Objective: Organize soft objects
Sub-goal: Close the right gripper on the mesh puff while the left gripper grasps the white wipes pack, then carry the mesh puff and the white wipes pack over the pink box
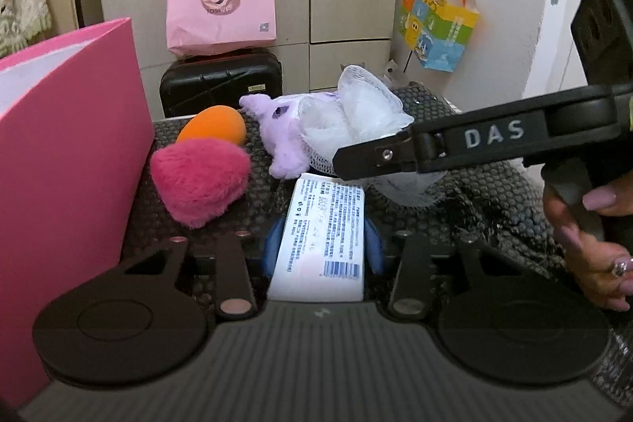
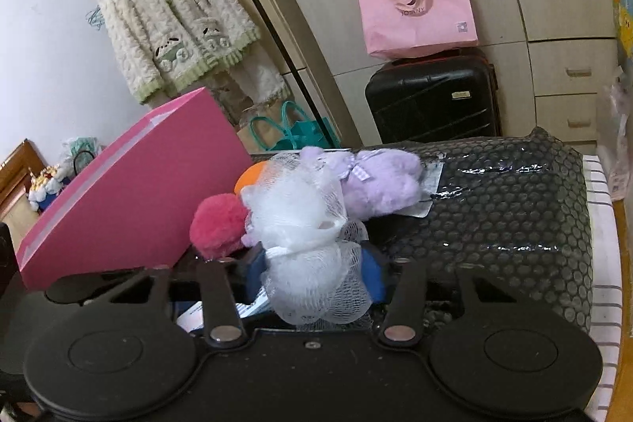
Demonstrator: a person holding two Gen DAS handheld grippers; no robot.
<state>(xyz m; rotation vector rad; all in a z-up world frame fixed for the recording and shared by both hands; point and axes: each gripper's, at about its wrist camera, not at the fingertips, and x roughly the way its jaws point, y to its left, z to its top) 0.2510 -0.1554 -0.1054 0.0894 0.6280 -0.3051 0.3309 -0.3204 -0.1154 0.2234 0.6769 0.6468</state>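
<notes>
- Slippage is the main risk for the mesh bath pouf (image 2: 300, 224). It sits between the right gripper (image 2: 312, 275) fingers (image 2: 374, 275), which pinch its loose netting just beside the pink box (image 2: 130, 184). The net could compress and slide out on a lift.
- Snagging is likely too. The pouf's netting lies against the lilac plush toy (image 2: 379, 180), on the side away from the pink box, so pulling the pouf up may drag the toy along.
- The white labelled packet (image 1: 320, 236) is pinched between the left gripper (image 1: 322, 244) fingers (image 1: 374, 244), nearer the camera than the pouf. Its smooth wrapper may slip if the grip is light.
- The two grippers work close together and the right one crosses over the packet, so a collision could knock either item loose.
- The pink fluffy heart (image 1: 199, 180) and the orange beauty sponge (image 1: 213, 125) rest right beside the pink box wall, where a sweep toward the box could roll them off.
- The black bubble-wrap sheet (image 2: 494, 216) under everything looks slick and uneven, so anything dropped may roll.
</notes>
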